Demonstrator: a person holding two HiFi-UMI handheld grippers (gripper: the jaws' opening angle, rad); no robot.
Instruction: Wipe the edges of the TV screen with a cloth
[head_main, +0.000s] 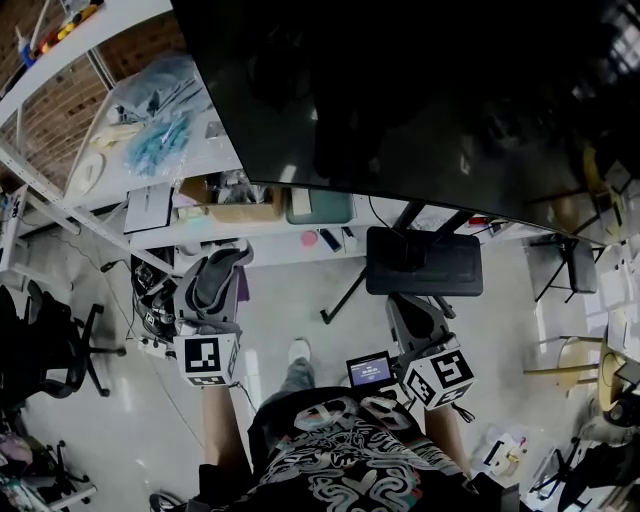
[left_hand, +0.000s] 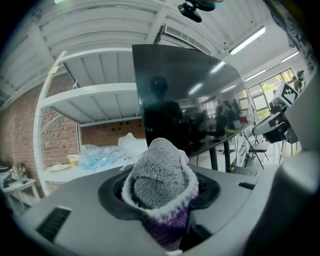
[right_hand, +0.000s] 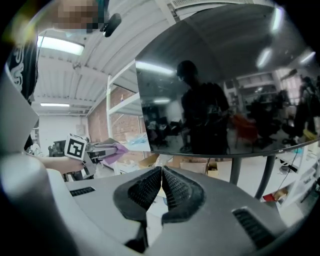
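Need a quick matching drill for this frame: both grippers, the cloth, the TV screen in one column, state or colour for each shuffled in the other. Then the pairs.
Column one
1. left gripper
2. right gripper
3. cloth
4. TV screen

Column two
A. dark, reflecting the room
B. jaws together, nothing between them
C. jaws clamped on something soft
D. fluffy, grey and purple

Pairs: 1-C, 2-B, 3-D, 4-A
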